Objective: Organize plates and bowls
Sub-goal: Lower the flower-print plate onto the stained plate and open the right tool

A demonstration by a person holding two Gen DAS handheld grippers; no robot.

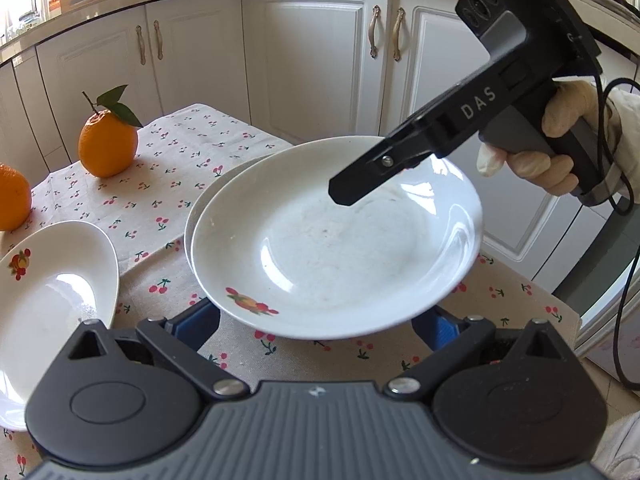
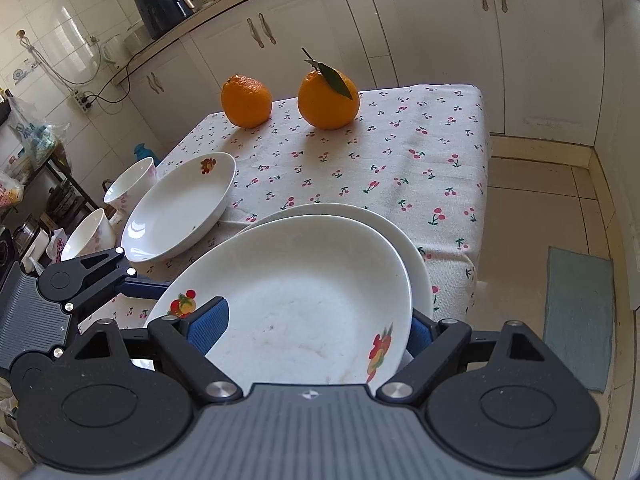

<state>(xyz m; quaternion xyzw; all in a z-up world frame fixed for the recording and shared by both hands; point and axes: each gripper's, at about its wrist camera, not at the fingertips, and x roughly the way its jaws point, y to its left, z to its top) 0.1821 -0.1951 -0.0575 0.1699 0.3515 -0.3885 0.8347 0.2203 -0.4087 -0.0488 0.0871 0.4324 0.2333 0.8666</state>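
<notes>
The right tool (image 2: pixel 316 332) gripped a white plate (image 2: pixel 304 300) across its near rim, one blue finger (image 2: pixel 208 330) inside the rim and the other against its outer edge. This plate sat tilted over a second plate (image 2: pixel 416 256) on the cherry-print tabletop (image 2: pixel 400 152). The left tool (image 1: pixel 320 320) reached under the same plate from the other side, fingers spread wide around its edge; whether they pressed could not be told. A third plate (image 2: pixel 180 204) lay beside two oranges (image 2: pixel 328 100).

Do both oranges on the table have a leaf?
No. Only one orange has a leaf; the other orange has none.
</notes>
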